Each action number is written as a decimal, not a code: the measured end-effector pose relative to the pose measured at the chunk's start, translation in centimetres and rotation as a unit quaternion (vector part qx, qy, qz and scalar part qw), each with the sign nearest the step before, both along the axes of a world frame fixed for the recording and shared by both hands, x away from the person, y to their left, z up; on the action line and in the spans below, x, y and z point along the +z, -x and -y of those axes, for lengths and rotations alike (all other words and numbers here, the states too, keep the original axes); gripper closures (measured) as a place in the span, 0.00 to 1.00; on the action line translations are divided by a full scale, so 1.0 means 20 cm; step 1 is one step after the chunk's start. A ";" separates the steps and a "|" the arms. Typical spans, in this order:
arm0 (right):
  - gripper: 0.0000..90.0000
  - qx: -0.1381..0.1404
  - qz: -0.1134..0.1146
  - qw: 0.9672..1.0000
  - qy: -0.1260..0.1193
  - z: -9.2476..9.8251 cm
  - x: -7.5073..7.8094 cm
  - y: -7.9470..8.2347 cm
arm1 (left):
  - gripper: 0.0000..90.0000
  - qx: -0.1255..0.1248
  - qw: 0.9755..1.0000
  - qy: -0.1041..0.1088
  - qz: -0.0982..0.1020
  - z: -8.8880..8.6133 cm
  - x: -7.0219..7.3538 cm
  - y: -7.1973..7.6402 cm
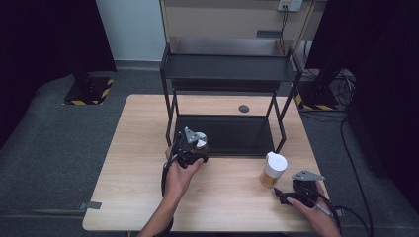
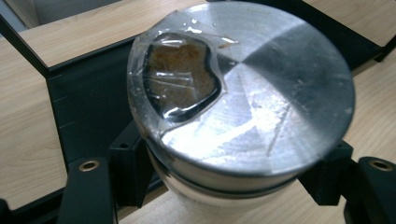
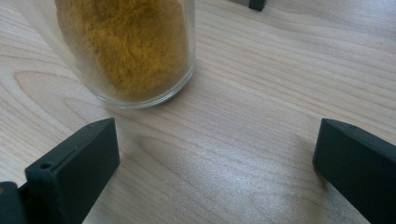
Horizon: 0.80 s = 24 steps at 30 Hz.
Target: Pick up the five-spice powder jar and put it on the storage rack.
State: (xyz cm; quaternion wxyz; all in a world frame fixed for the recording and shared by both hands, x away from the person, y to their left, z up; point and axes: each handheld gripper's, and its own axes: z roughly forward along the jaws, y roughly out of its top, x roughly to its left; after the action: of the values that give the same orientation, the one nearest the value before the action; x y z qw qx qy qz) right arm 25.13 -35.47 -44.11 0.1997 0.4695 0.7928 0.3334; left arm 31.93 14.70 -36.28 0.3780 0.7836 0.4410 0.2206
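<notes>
1. Two jars in play. The metal-lidded jar is clamped between the jaws of the left gripper; its body is almost all hidden under the lid in the left gripper view, with only a pale band below the rim visible.
2. That jar's lid has a window covered in clear tape, with brown granular contents behind it. Exactly what they are is hard to tell.
3. In the high view that jar sits at the front left corner of the black rack, over the edge of the lower tray. Whether its base rests on anything is hidden by the gripper.
4. The left hand covers the gripper body from below.
5. The white-capped jar stands upright on the table, front right, just off the rack's right front leg. It holds yellow-orange powder.
6. In the right gripper view this jar is cut off at the top; the powder fills the visible part, with a clear glass base.
7. The right gripper is released: jaws spread wide, nothing between them, and the jar is just ahead of the left jaw, not touching.
</notes>
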 end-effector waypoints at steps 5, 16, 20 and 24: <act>0.02 0.000 0.000 1.000 0.000 0.00 0.00 0.00 | 0.33 0.003 1.000 -0.003 0.000 0.02 -0.01 -0.04; 0.02 0.003 0.000 1.000 0.001 0.00 0.00 0.00 | 0.33 0.004 1.000 -0.006 0.002 0.07 -0.03 -0.13; 0.02 0.003 -0.001 1.000 0.000 0.00 0.00 -0.01 | 0.33 0.006 1.000 -0.007 -0.001 0.08 -0.05 -0.17; 0.02 0.003 -0.001 1.000 0.000 0.00 0.00 -0.01 | 0.33 0.012 1.000 -0.002 -0.002 0.09 -0.08 -0.20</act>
State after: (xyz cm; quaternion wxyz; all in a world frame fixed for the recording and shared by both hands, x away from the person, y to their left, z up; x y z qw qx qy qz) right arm 25.28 -35.54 -44.07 0.1978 0.4671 0.7947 0.3334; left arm 35.98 12.97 -37.79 0.3730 0.7796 0.4505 0.2238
